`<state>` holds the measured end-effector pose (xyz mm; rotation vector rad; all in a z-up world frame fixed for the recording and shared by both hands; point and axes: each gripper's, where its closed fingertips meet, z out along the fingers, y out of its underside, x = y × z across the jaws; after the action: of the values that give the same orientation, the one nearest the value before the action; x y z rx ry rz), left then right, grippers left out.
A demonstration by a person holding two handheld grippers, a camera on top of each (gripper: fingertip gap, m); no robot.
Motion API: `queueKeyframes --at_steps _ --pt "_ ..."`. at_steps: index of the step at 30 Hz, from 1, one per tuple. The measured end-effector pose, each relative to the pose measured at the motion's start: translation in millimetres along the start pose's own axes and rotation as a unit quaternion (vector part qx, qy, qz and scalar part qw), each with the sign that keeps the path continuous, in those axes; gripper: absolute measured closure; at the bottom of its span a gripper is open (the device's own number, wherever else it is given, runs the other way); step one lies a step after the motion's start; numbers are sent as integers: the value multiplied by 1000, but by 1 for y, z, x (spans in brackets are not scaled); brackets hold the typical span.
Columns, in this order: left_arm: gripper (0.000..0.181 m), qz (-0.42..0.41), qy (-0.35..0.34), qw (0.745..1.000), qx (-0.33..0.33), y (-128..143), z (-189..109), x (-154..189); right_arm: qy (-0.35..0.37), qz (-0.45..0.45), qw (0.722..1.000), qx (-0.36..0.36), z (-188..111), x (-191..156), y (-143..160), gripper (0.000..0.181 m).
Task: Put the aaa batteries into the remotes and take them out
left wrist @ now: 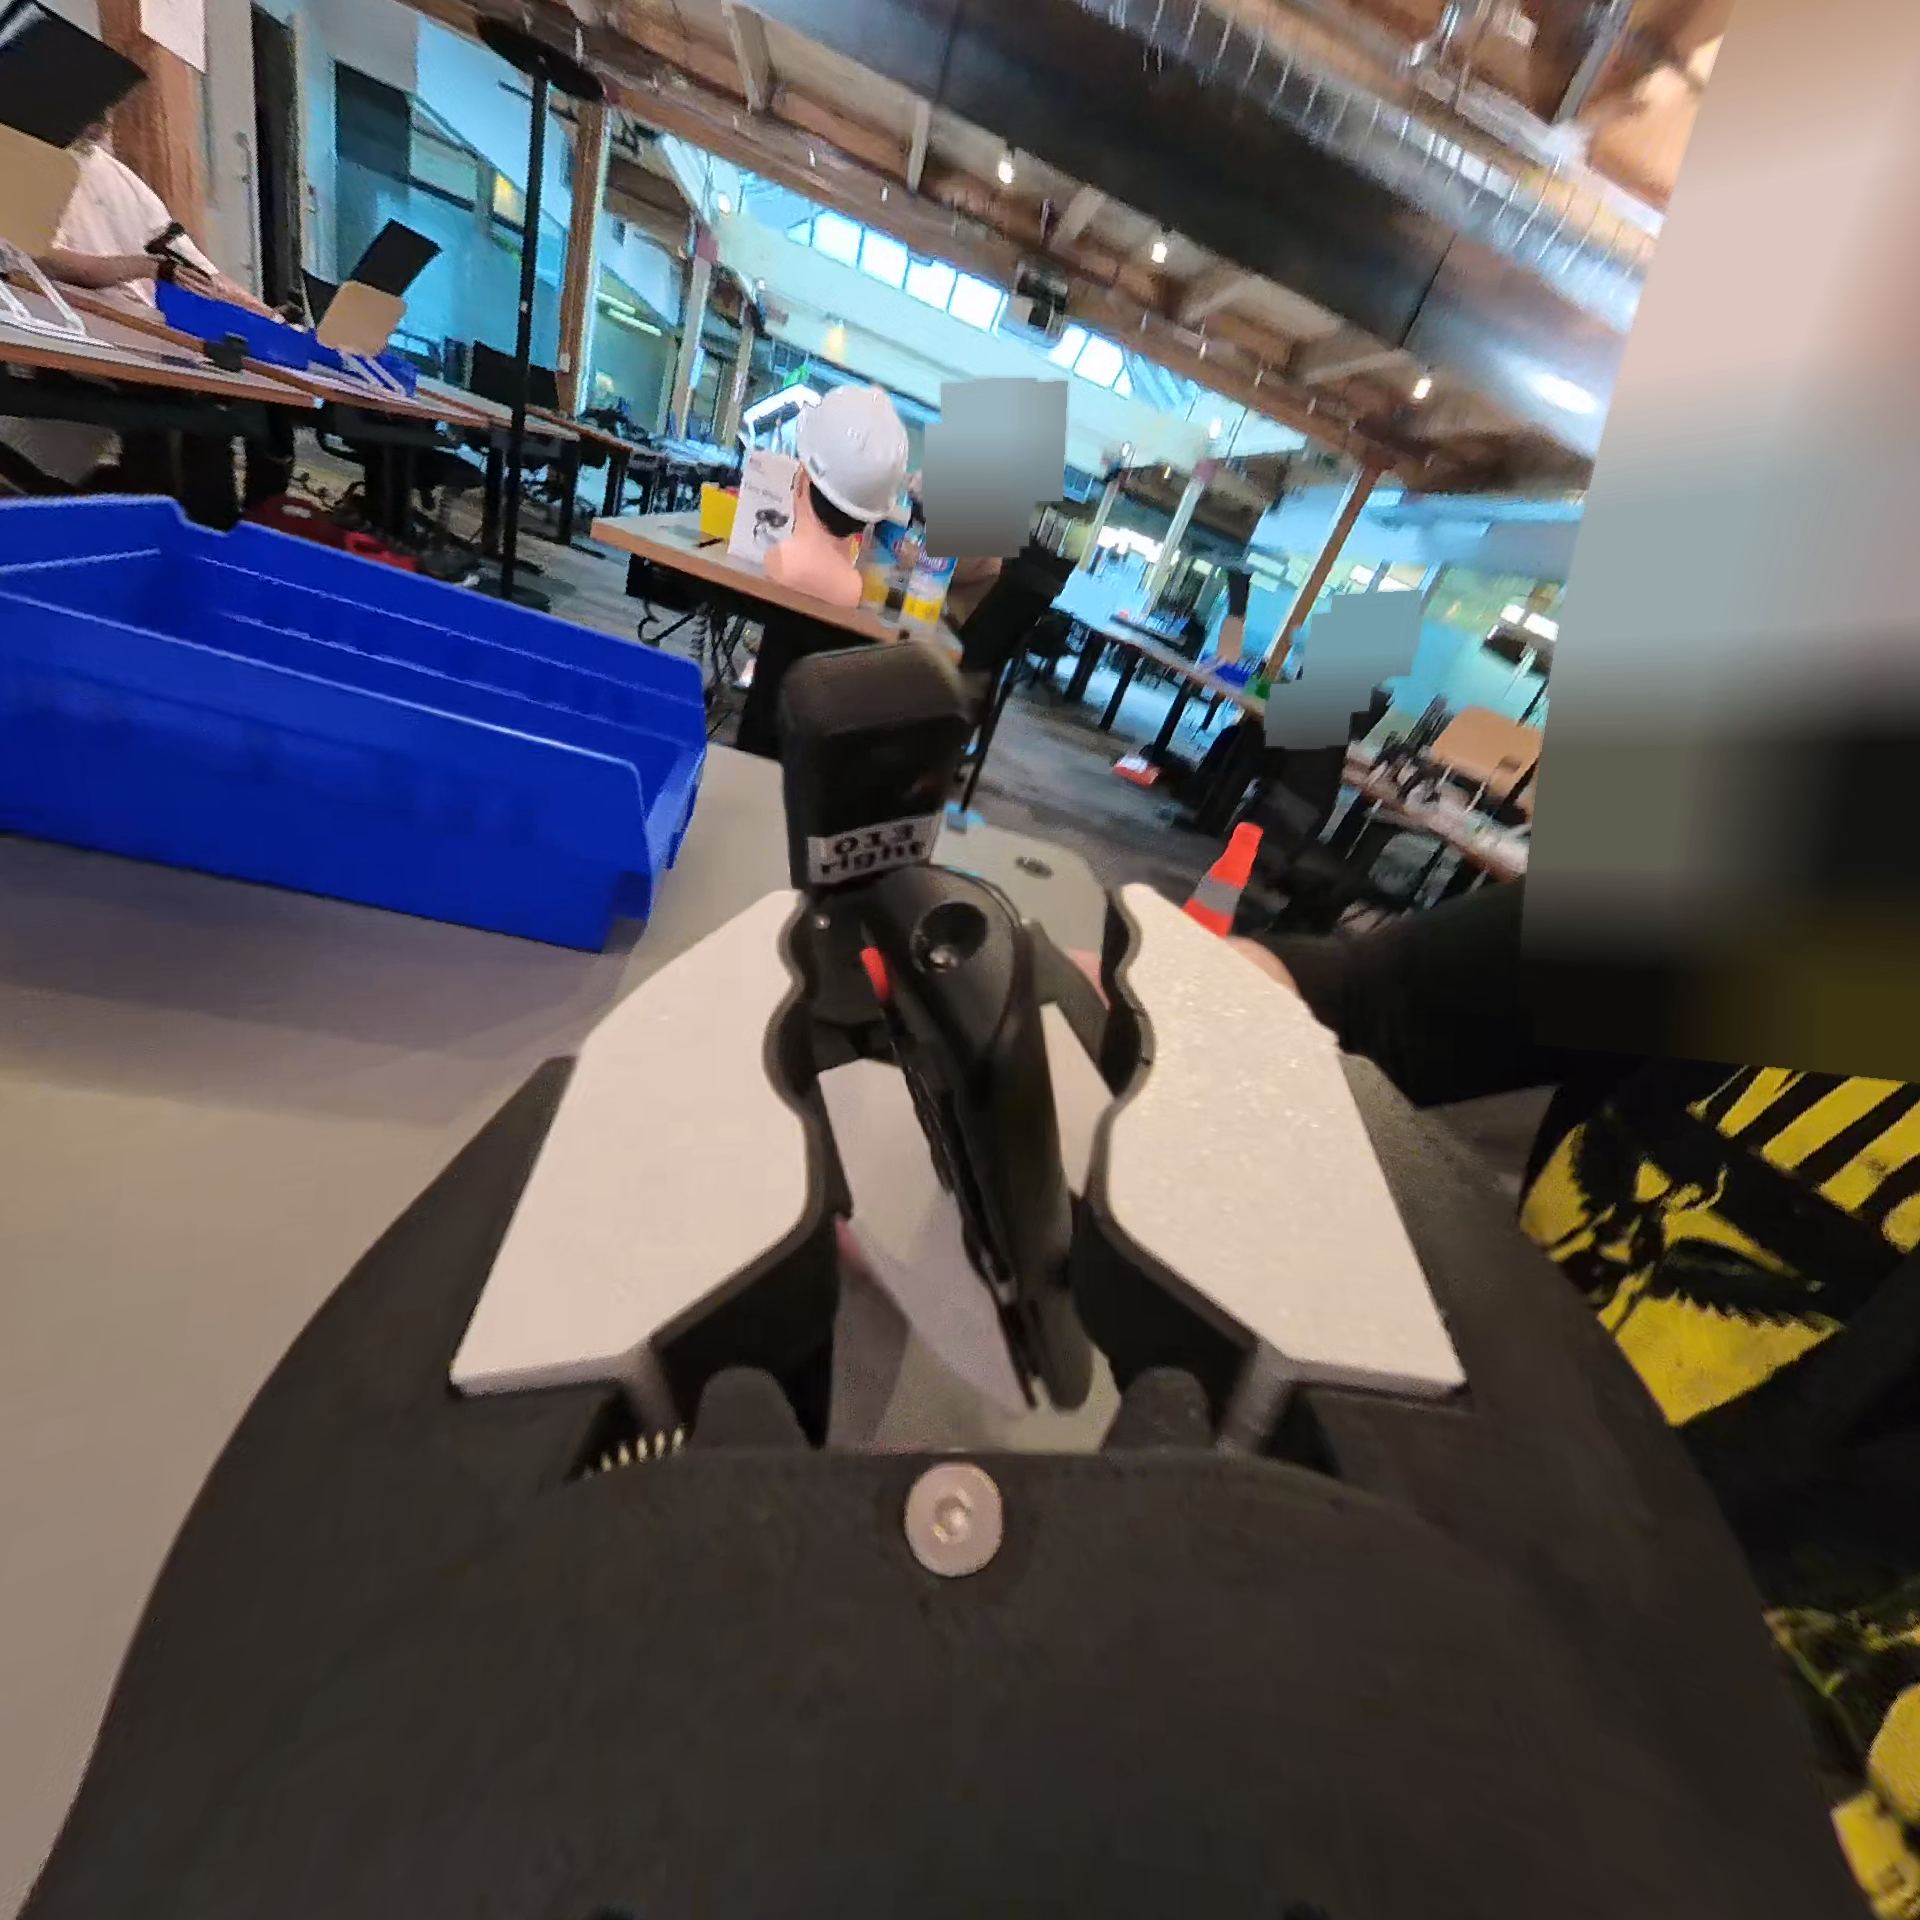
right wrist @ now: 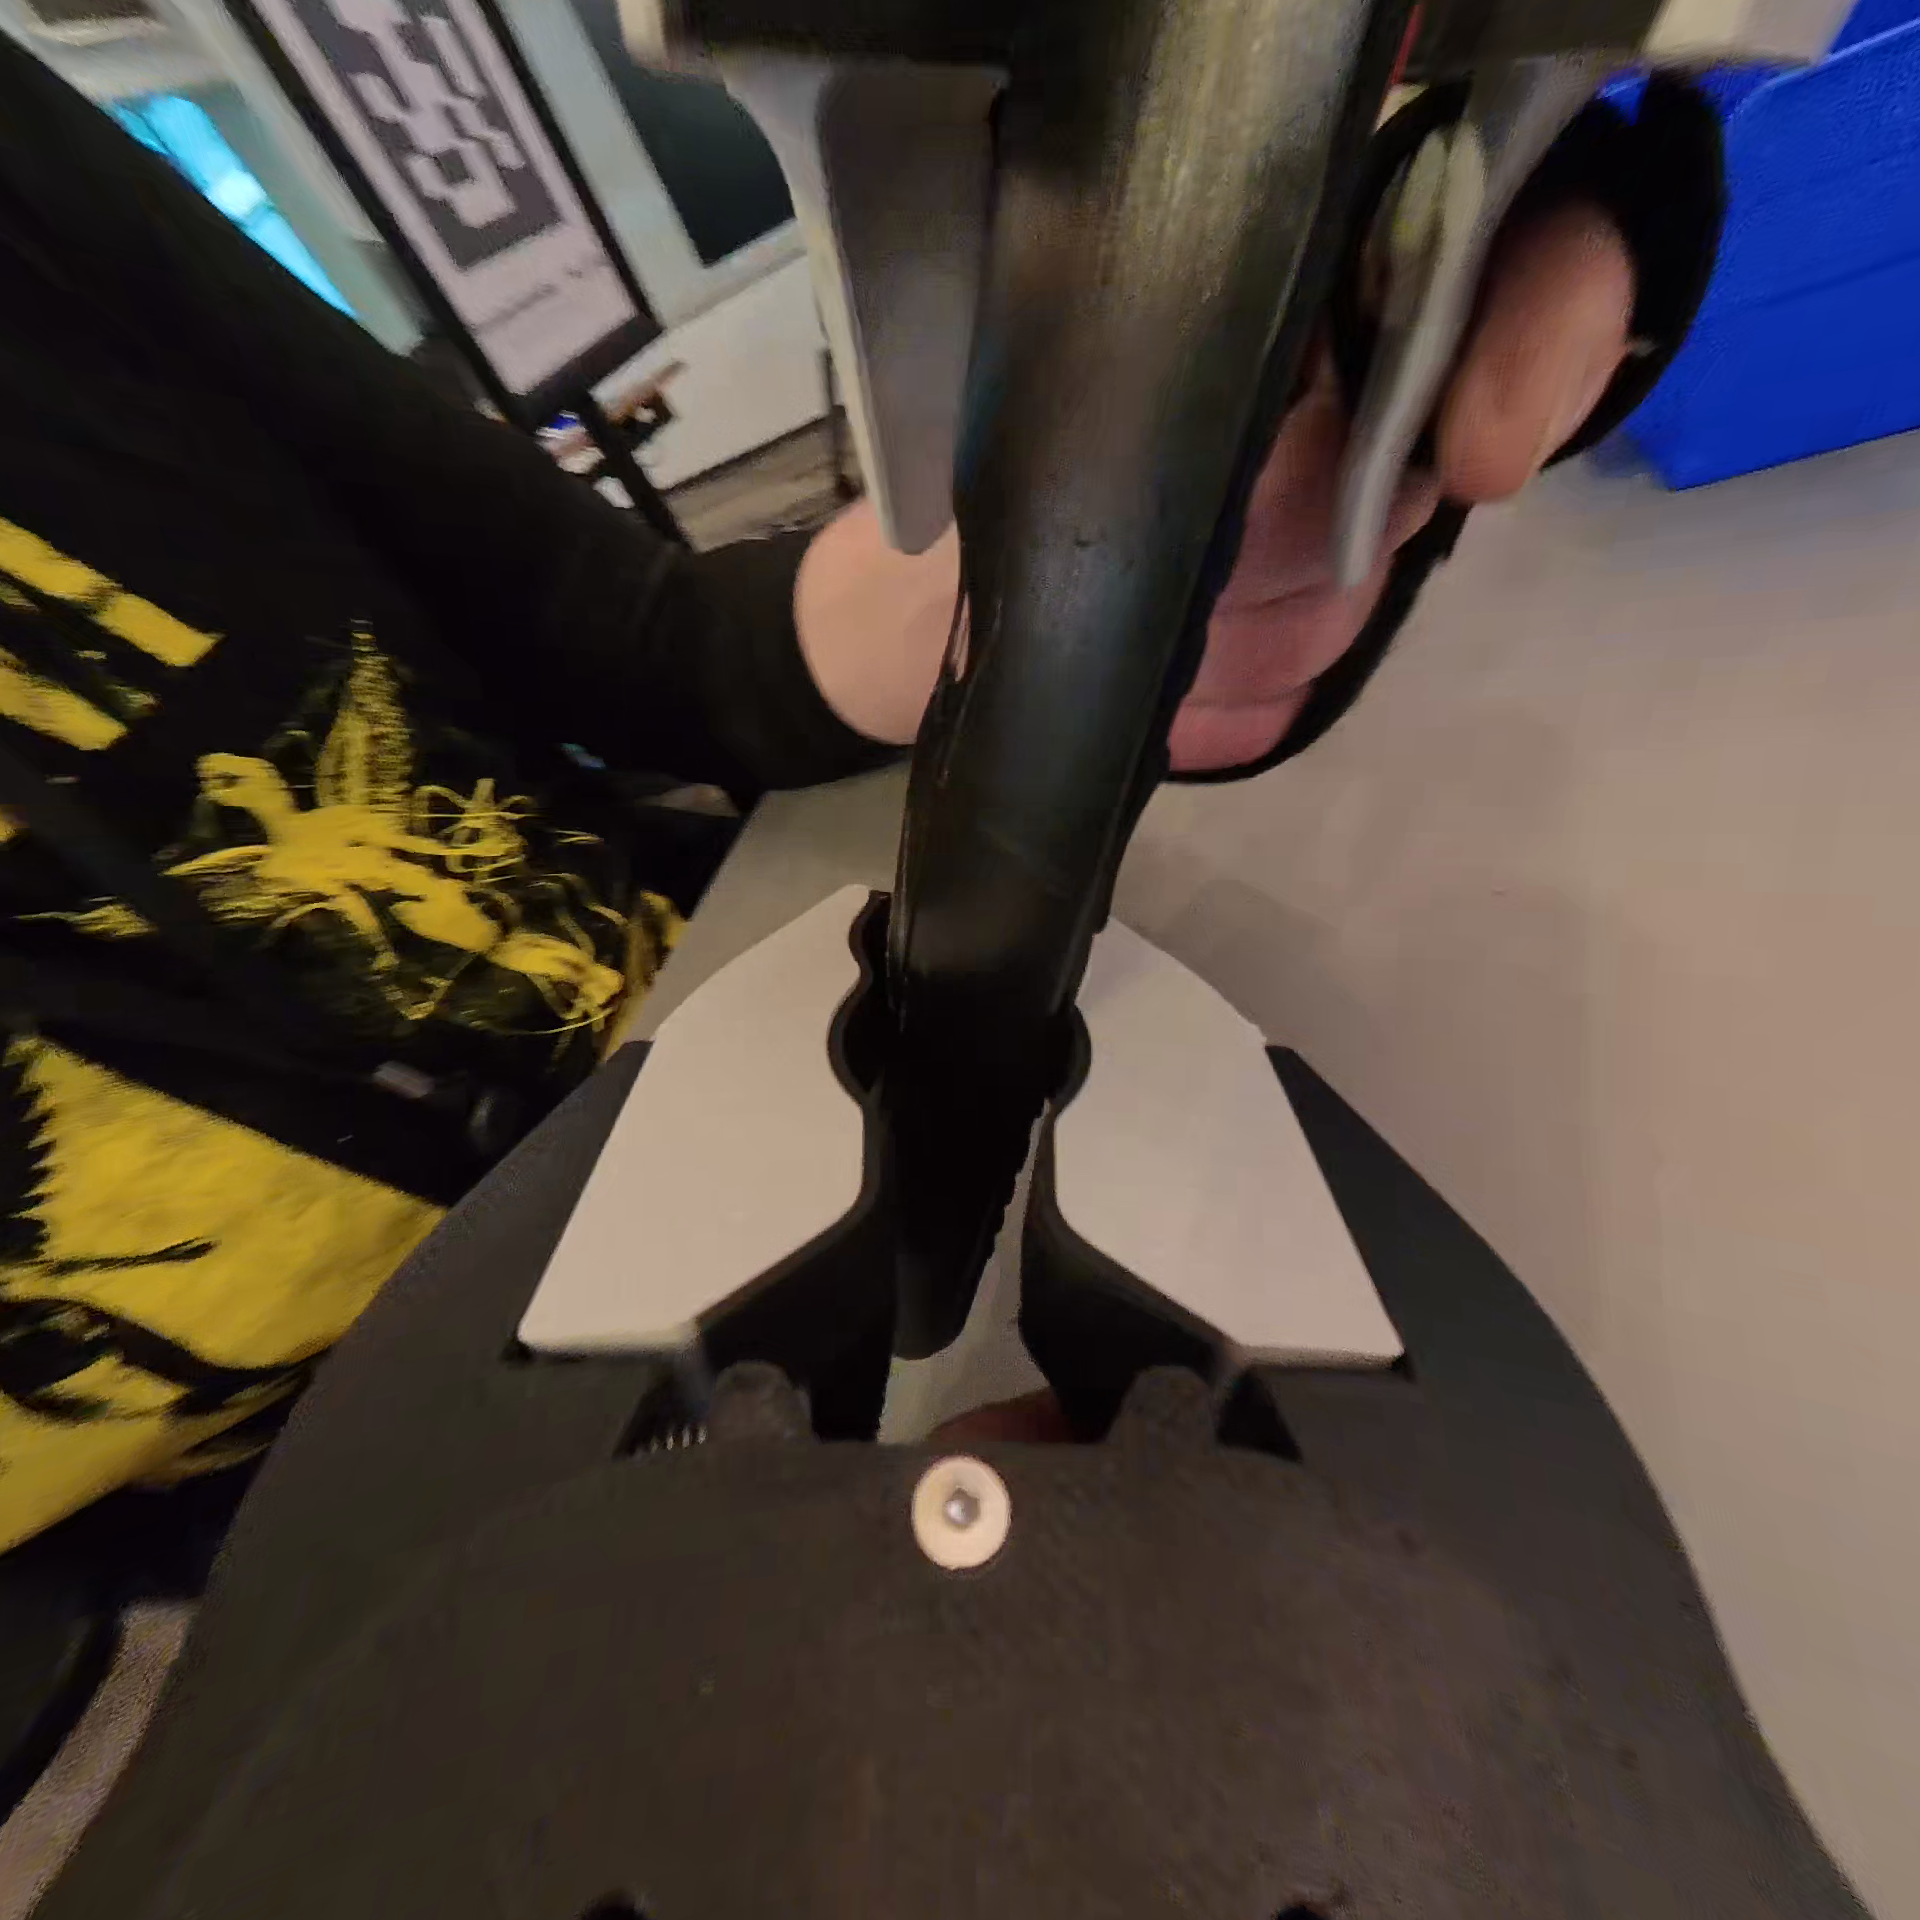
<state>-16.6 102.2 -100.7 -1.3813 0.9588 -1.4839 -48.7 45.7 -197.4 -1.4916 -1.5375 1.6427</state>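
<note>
There was one black remote (left wrist: 997,1132), seen in both wrist views. Two hand-held grippers showed: the left one (left wrist: 961,1049) and the right one (right wrist: 961,1049), each with two white-faced fingers closed on that remote. One blue bin (left wrist: 343,717) sat on the one grey table (left wrist: 208,1091). One bare hand (right wrist: 1455,416) was visible in the right wrist view. One orange cone (left wrist: 1226,878) stood beyond the table. No count of batteries could be made.

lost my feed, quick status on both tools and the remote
Left tool and right tool both shut on black remote, held above table. No batteries visible. Nothing in the way.
</note>
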Motion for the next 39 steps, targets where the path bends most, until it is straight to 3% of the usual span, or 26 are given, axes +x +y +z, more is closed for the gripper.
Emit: queueKeyframes --at_steps 4,7,10,12,16,18,22,27,30,32,34,39 --pt "112 71 -24 993 -92 20 -4 3 -92 47 995 -1 -7 -13 1 156" --pt "122 86 -45 987 -131 31 -9 -1 -122 52 991 -15 -10 -18 4 156" --pt "145 59 -37 992 -108 25 -12 -2 -121 53 989 -62 -7 -16 15 156" --pt "148 45 -67 990 -117 28 -13 -13 -112 57 989 -78 -5 -12 19 156" --pt "144 7 -45 990 -136 36 -12 -10 -112 58 987 -100 -4 -12 24 157" --pt "130 9 -54 988 -144 41 -9 -13 -108 53 987 -107 -3 -13 26 157" --pt "141 23 -16 988 -152 50 2 -2 -118 54 985 -117 -2 -17 29 157" --pt "144 20 -34 991 -129 45 7 -6 -108 54 987 -107 -5 -16 27 157" --pt "152 -20 -46 993 -106 39 5 -16 -60 40 995 -70 -9 -6 18 152" --pt "157 -52 -67 993 -85 35 0 -27 7 23 999 -37 -15 8 9 131" --pt "157 -90 -76 990 -75 36 -4 -35 86 -30 996 -18 -22 22 0 126" --pt "159 -151 -123 979 -60 46 -11 -58 305 -198 931 -16 -48 41 -35 121"
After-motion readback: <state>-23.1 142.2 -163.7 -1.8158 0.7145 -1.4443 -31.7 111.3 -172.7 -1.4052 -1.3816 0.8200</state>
